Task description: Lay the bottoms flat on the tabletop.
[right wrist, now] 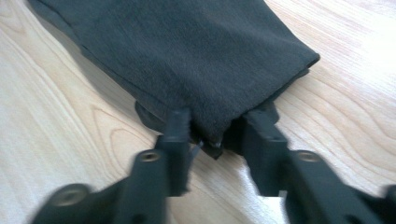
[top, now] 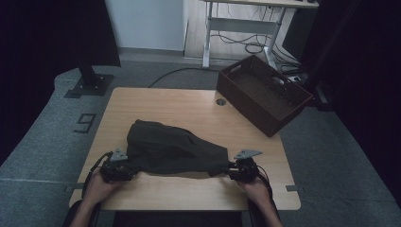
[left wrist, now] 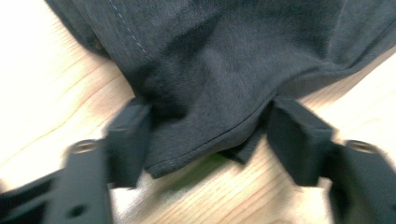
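A dark cloth [top: 170, 149], folded and rumpled, lies on the near half of the wooden counter [top: 198, 109], stretched across between the two hands. In the left gripper view its hemmed corner [left wrist: 205, 116] sits between the black jaws, which stand wide apart on either side of the fabric, so the left hand-held gripper [top: 124, 166] is spread open around the cloth's near-left end. In the right gripper view the cloth's narrow end [right wrist: 205, 84] reaches down into the gap of the right hand-held gripper [top: 232, 171], whose jaws stand narrower but parted, flanking the edge; whether they press it, I cannot tell. A dark basket [top: 265, 94] rests at the counter's far right corner, well apart from the cloth.
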A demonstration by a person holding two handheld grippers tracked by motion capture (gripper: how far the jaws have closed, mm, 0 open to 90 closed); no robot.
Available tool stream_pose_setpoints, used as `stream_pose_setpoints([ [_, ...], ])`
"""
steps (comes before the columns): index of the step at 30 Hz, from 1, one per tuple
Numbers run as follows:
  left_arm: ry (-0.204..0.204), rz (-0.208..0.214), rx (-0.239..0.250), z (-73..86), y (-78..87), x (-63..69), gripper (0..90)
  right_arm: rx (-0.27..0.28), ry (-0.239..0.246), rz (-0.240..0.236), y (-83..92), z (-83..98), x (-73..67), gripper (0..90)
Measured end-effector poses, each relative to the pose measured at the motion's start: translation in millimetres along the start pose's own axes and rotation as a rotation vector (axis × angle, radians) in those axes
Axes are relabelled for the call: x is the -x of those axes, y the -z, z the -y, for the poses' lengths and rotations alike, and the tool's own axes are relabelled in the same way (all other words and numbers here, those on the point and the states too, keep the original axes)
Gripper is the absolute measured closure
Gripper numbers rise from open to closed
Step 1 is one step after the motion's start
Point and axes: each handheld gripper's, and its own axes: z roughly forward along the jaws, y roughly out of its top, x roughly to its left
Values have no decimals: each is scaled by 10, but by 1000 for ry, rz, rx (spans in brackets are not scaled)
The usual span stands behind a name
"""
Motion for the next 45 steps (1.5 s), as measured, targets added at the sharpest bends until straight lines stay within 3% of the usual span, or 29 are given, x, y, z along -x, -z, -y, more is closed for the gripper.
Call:
stream_pose_setpoints([
  [4,-20,12,-6,-24,16,43,682,3,2,13,0,-7,0,777],
  [7,-54,8,4,-68,56,88,765,27,11,21,52,-46,-11,804],
  [14,-59,-4,137,-279,368,29,785,110,-12,37,284,-228,82,836],
  [19,-76,-25,202,-564,557,-49,786,147,8,63,383,-398,129,838],
  [23,-93,-57,220,-853,625,-149,785,168,13,87,413,-566,209,837],
  [27,-96,-83,207,-1146,570,-287,782,178,3,113,379,-716,338,836],
  [32,-63,-105,172,-1466,380,-460,748,166,-32,152,247,-878,544,833],
  [35,-23,-138,134,-1553,214,-550,630,133,-63,182,109,-950,701,826],
  [37,10,-162,121,-1551,128,-592,507,100,-99,209,-6,-952,818,771],
  [40,61,-156,127,-1490,78,-624,351,56,-173,225,-139,-874,983,582],
  [42,67,-145,135,-1442,87,-616,308,52,-191,217,-156,-819,1011,521],
  [45,62,-129,144,-1403,110,-589,268,49,-179,199,-117,-753,955,460],
])
